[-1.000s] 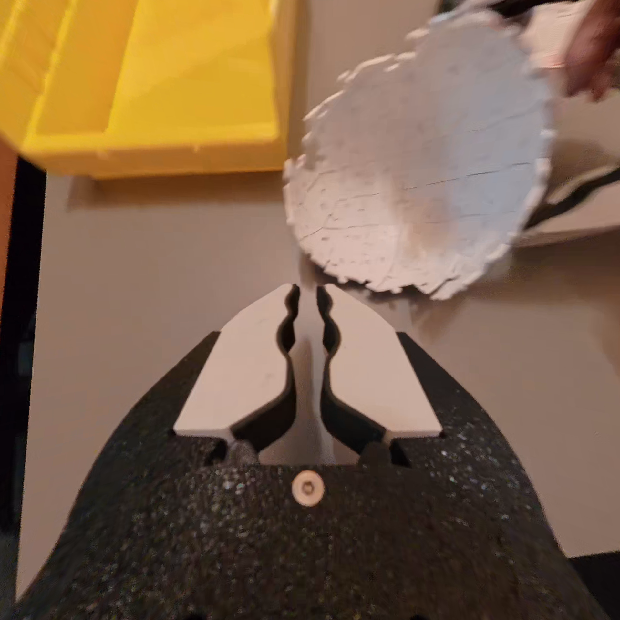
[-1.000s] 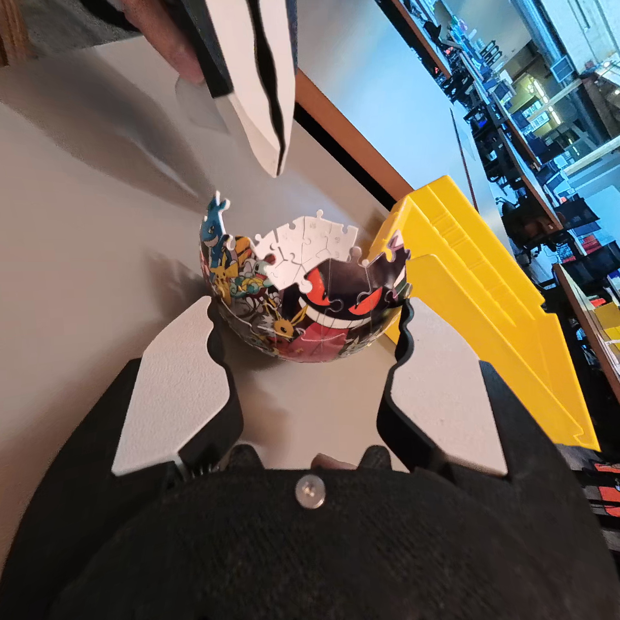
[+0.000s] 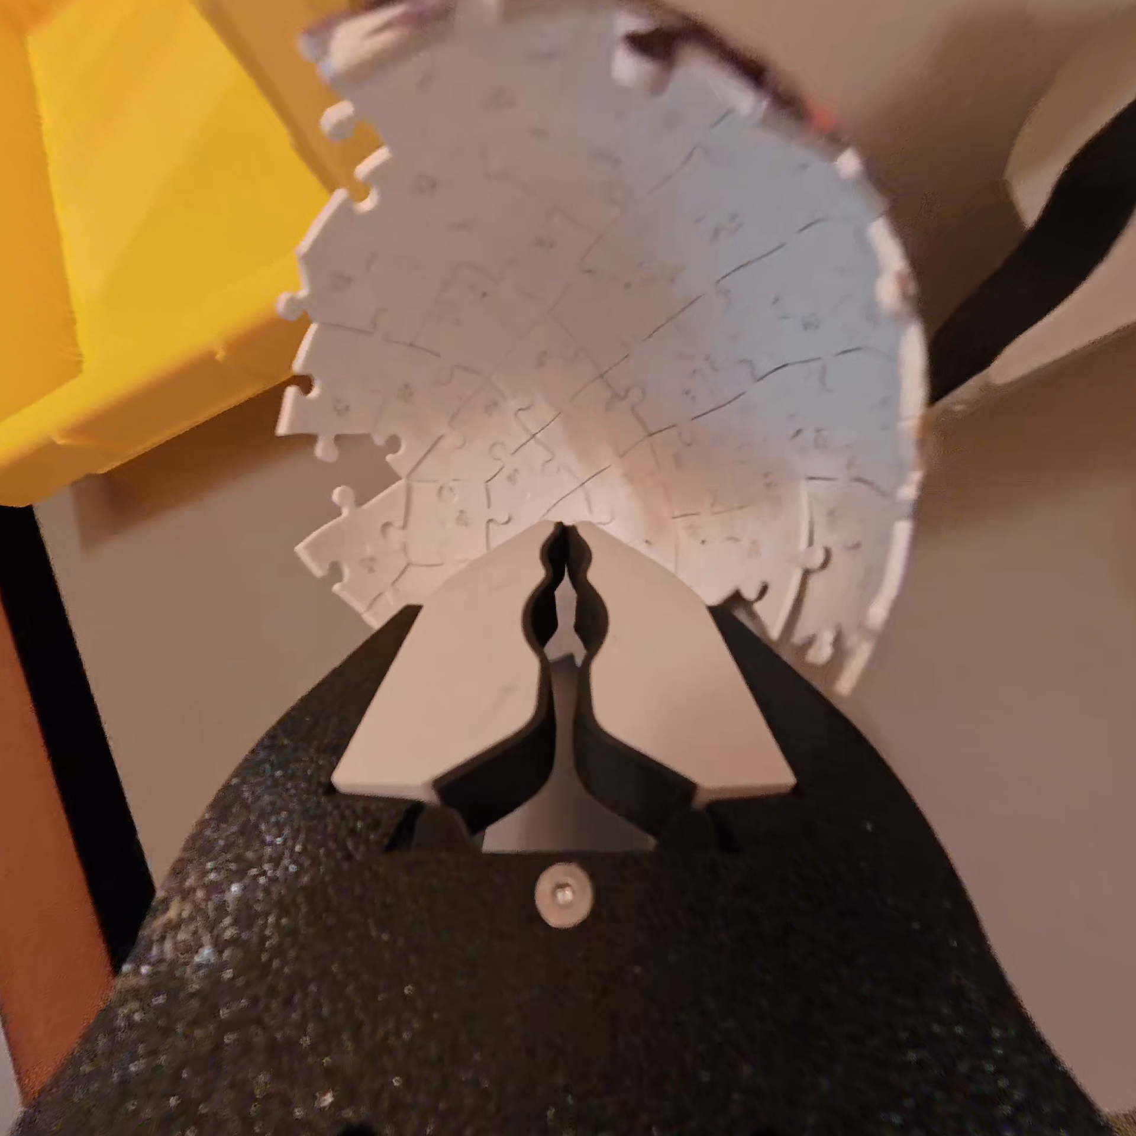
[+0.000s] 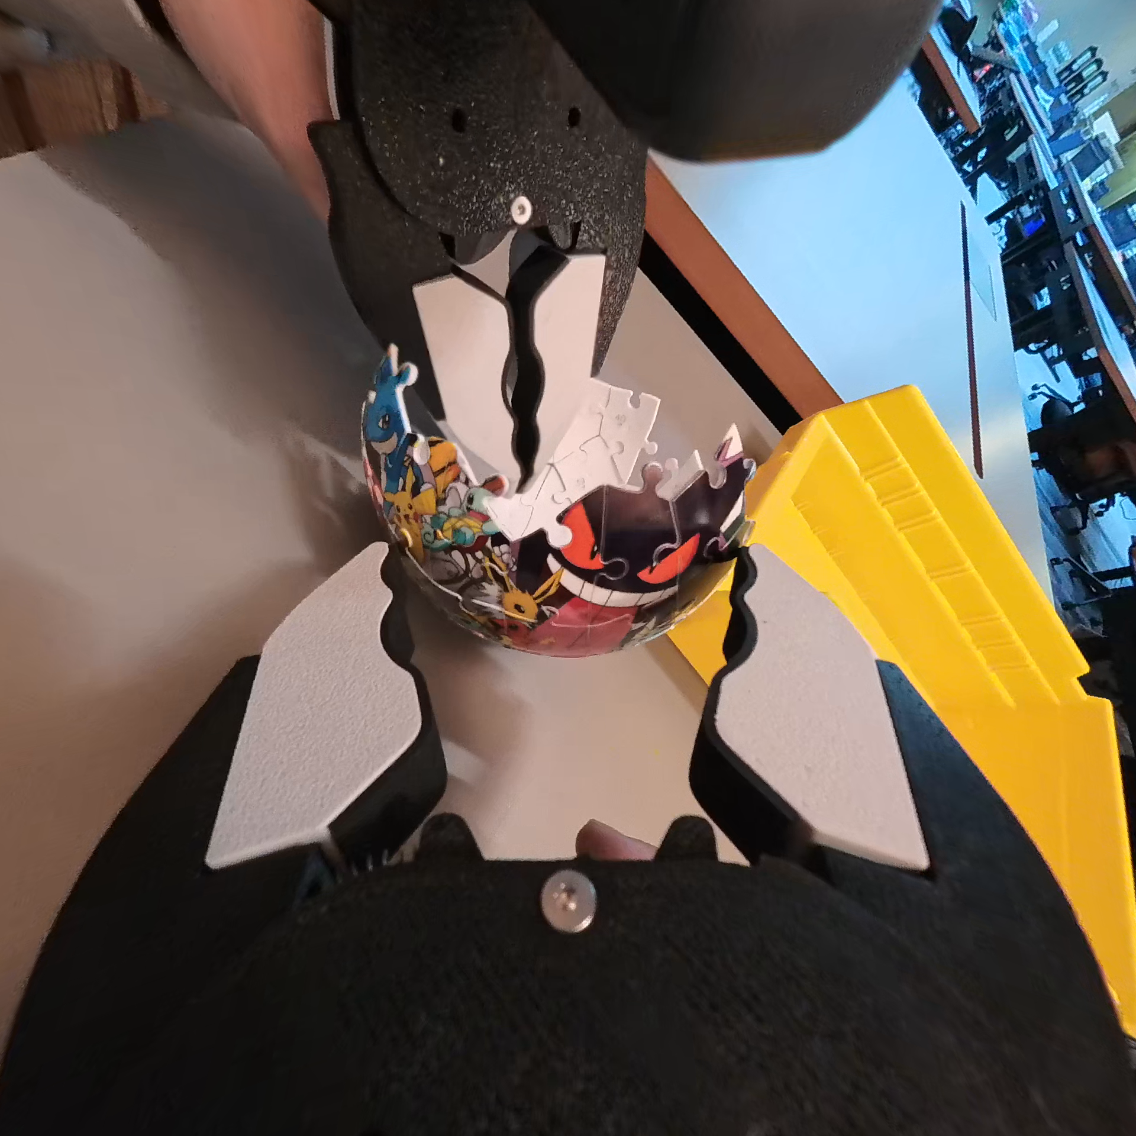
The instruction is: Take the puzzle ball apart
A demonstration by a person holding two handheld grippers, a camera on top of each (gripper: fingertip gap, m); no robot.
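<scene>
The puzzle ball [image 4: 590, 578] is an open half shell, printed with colourful cartoon figures outside and white inside [image 3: 615, 319], with a jagged rim. My right gripper [image 4: 565, 571] holds it on the table, one fingertip pressed on each side. My left gripper [image 3: 564, 532] is shut. It reaches down from above in the right wrist view [image 4: 522, 479], with its tips inside the shell against the white inner wall near a notch in the rim. I see no piece between its jaws. Part of the right gripper [image 3: 1045, 246] shows behind the shell in the left wrist view.
A yellow plastic bin [image 3: 123, 246] stands close beside the shell, to its right in the right wrist view [image 4: 891, 584]. The beige table [image 4: 153, 430] has an orange-brown edge [image 4: 737, 295] just past the shell. A fingertip [image 4: 608, 845] shows under my right gripper. About 8 centimetres separates my left fingertips from my right.
My left gripper has moved forward and down into the open shell, and its narrow gap has closed. The right gripper still holds the shell in the same place.
</scene>
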